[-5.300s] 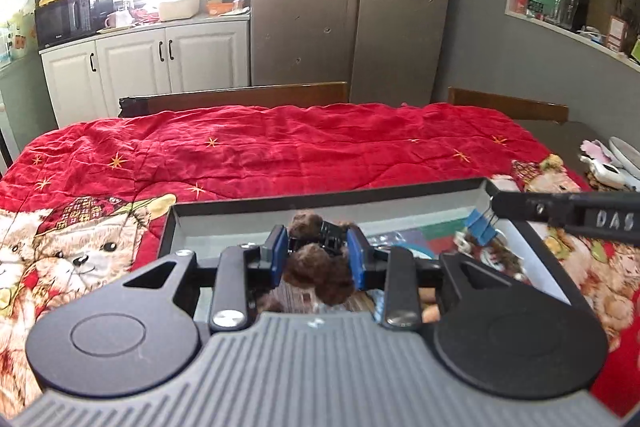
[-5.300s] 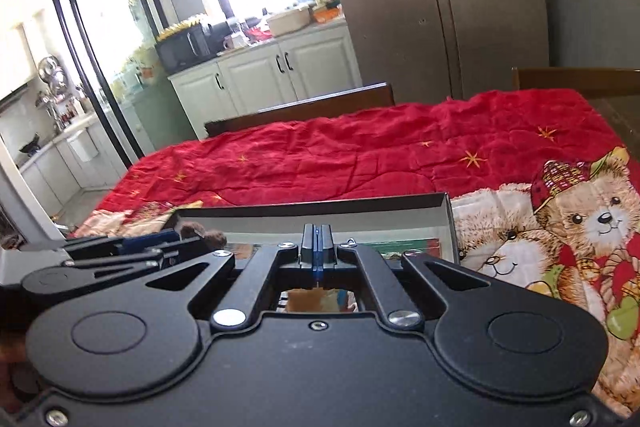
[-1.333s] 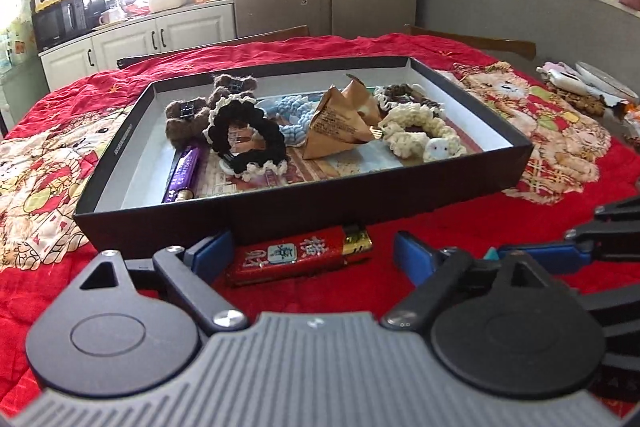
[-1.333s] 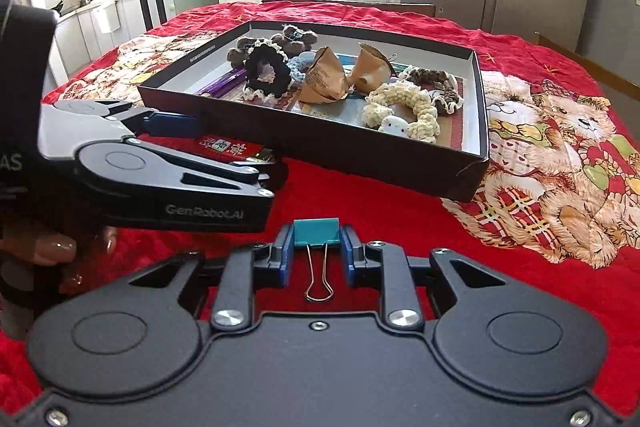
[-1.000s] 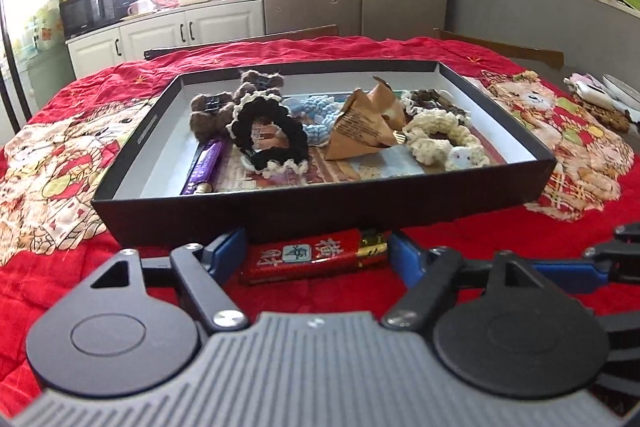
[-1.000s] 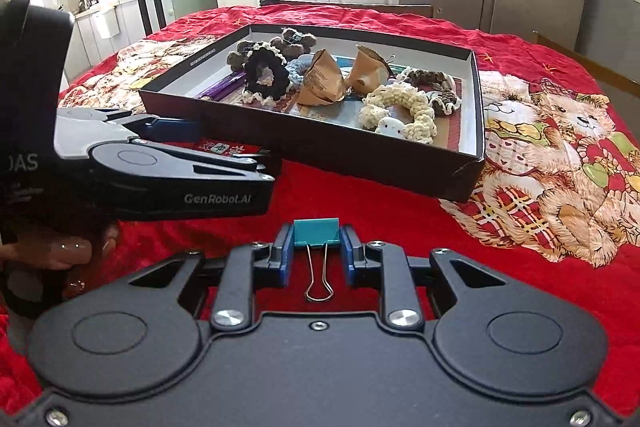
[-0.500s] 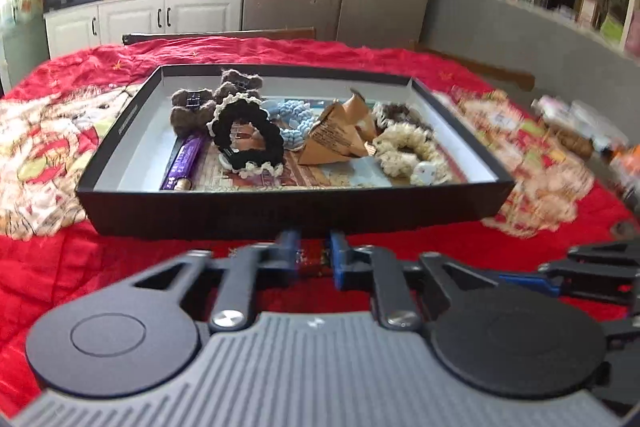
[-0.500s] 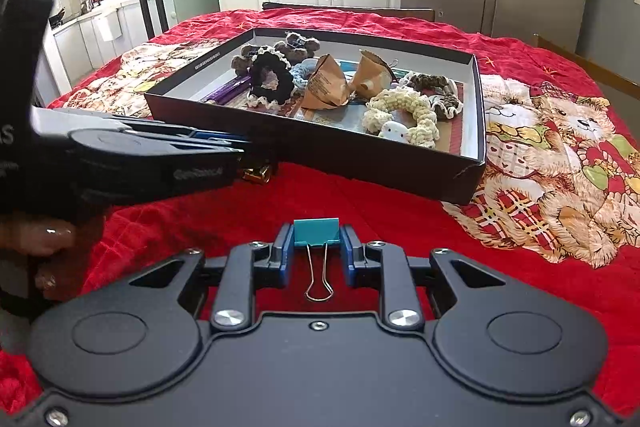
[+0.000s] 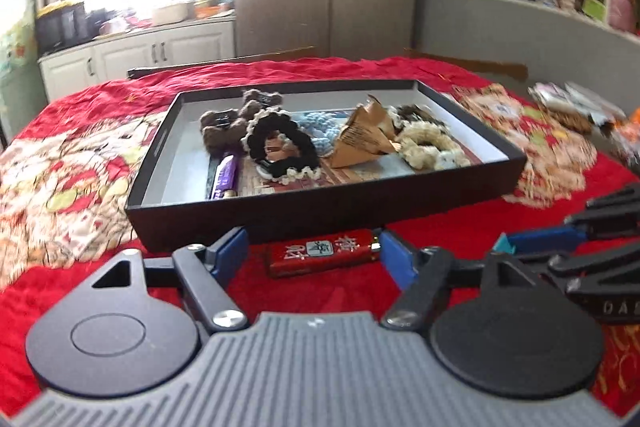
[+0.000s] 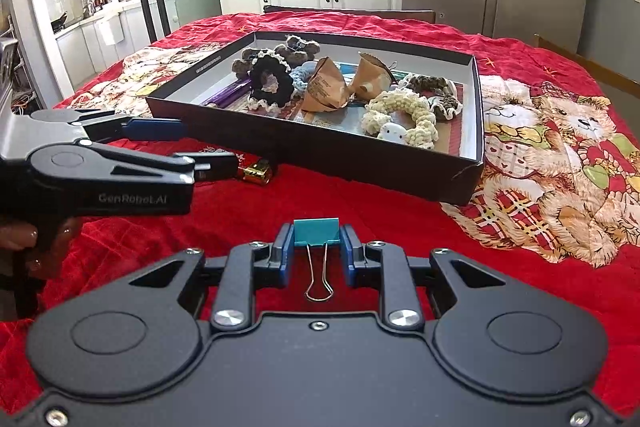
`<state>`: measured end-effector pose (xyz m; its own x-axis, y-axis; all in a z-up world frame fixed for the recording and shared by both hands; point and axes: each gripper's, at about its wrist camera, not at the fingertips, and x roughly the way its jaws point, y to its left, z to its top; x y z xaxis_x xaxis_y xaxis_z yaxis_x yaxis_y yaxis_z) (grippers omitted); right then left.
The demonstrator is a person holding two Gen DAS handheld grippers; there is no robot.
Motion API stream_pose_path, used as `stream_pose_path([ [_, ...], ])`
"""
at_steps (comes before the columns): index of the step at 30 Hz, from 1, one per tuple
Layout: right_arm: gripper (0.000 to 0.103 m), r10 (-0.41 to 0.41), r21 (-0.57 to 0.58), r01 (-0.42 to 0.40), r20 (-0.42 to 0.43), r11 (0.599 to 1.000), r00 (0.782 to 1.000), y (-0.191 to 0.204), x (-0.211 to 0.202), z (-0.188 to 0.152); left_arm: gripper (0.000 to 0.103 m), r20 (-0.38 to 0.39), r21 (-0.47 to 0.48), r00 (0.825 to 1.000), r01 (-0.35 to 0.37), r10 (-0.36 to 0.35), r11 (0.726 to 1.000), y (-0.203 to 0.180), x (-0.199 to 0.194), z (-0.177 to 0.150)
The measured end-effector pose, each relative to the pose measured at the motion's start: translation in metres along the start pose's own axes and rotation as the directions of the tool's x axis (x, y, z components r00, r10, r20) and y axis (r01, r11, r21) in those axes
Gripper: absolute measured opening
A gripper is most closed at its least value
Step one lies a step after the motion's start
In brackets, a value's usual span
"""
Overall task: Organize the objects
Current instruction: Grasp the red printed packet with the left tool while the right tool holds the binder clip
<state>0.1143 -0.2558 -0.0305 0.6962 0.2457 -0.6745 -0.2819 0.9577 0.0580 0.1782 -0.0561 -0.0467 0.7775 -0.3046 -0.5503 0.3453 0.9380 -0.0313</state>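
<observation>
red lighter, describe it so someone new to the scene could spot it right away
Find the black tray on the red blanket. Just outside its near wall lies the red lighter, between the opening left gripper jaws. Unlike everything else, it is outside the tray, with a gold end.

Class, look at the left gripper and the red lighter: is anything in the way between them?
Nothing visible. The lighter lies on the cloth between the opening jaws of the left gripper, untouched, just before the box wall.

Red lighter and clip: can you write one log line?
left gripper: opening around red lighter, not gripping | right gripper: shut on teal binder clip | box: behind
</observation>
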Motion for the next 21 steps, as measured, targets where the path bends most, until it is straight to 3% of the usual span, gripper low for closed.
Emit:
stream_pose_path([
  [3, 0.023, 0.003, 0.002, -0.003, -0.003, 1.000, 1.000, 0.000, 0.002, 0.000, 0.092, 0.001, -0.028, 1.000, -0.014, 0.014, 1.000, -0.006, 0.002, -0.002],
  [7, 0.023, 0.007, 0.000, -0.007, -0.003, 1.000, 1.000, 0.000, 0.002, -0.001, 0.103, 0.026, 0.006, 0.997, -0.072, 0.072, 0.997, -0.020, 0.004, -0.004],
  [13, 0.023, 0.009, 0.008, -0.009, -0.003, 1.000, 1.000, -0.002, 0.002, -0.002, 0.103, -0.016, 0.025, 0.994, -0.111, 0.111, 0.994, -0.034, 0.016, 0.000],
  [16, 0.023, 0.011, 0.011, -0.011, -0.001, 1.000, 1.000, -0.003, 0.001, -0.002, 0.103, -0.059, -0.012, 0.990, -0.132, 0.131, 0.991, -0.032, 0.024, 0.000],
  [21, 0.023, 0.016, 0.011, -0.016, -0.001, 1.000, 1.000, -0.004, 0.002, -0.002, 0.094, -0.111, -0.083, 0.987, -0.126, 0.116, 0.989, -0.024, 0.034, 0.000],
])
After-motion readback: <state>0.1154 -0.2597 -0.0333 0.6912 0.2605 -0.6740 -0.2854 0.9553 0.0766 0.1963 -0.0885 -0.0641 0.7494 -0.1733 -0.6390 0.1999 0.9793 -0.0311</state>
